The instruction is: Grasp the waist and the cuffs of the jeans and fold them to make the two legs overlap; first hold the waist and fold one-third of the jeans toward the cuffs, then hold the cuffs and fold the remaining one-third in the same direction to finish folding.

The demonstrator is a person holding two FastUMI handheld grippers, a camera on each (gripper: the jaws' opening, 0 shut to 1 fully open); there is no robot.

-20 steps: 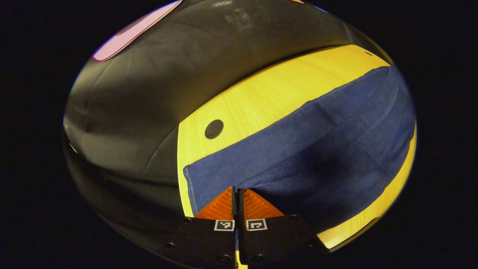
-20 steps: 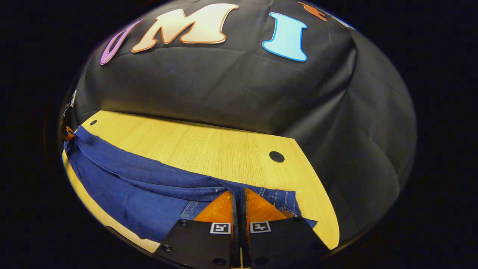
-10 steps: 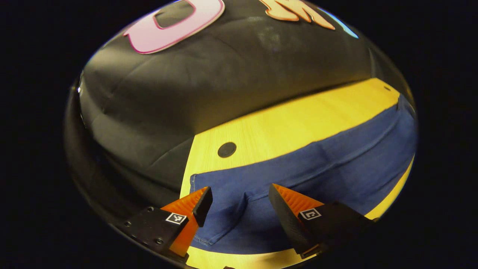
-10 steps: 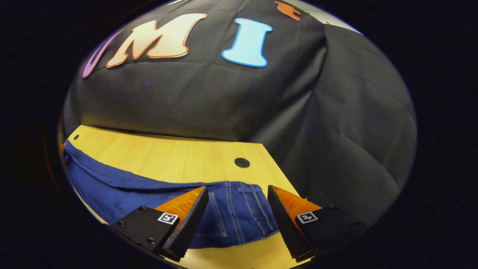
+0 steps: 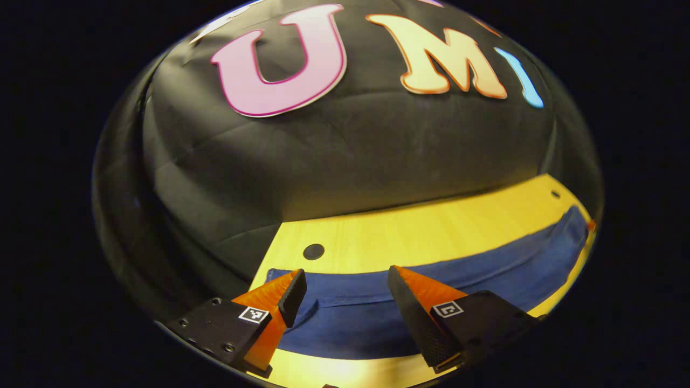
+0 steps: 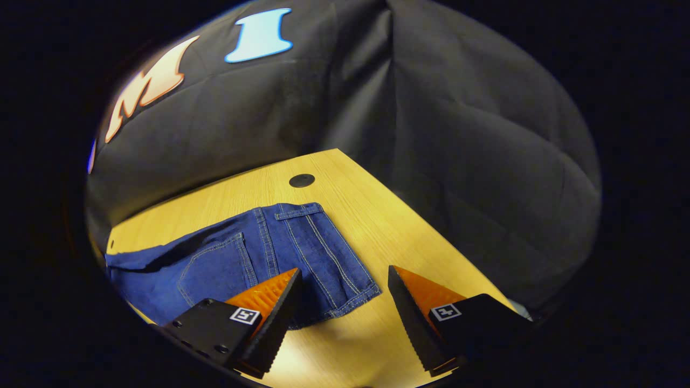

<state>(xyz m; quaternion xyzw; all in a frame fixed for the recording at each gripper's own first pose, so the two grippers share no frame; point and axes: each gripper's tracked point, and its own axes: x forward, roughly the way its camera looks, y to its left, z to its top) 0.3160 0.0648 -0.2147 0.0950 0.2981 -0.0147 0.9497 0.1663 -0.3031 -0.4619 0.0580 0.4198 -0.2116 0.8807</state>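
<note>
Left tongs (image 5: 345,293): your two orange fingers stand wide apart, holding nothing, raised a little off the cloth.
Right tongs (image 6: 342,293): your fingers are spread apart too, nothing between them but denim edge and bare wood.
Jeans (image 5: 431,291): in the left gripper view they lie flat as a long blue band across the worktop, passing just ahead of and under the gap between your left tongs and running off to the right of them.
Cuff end (image 5: 277,276): it sits right by your left tongs' left finger, close to the worktop's left edge.
Waist end (image 6: 302,253): in the right gripper view it lies just ahead of your right tongs, toward their left finger; the belt loops and a back pocket's stitching face up, and the waistband's near corner reaches into the gap between the fingers.
Worktop (image 6: 388,231): light wood, bare ahead and to the right of your right tongs.
Round hole (image 6: 302,180): beyond the waistband, apart from it, near the far edge.
Second round hole (image 5: 314,251): just beyond the cuff end, ahead of your left tongs' left finger.
</note>
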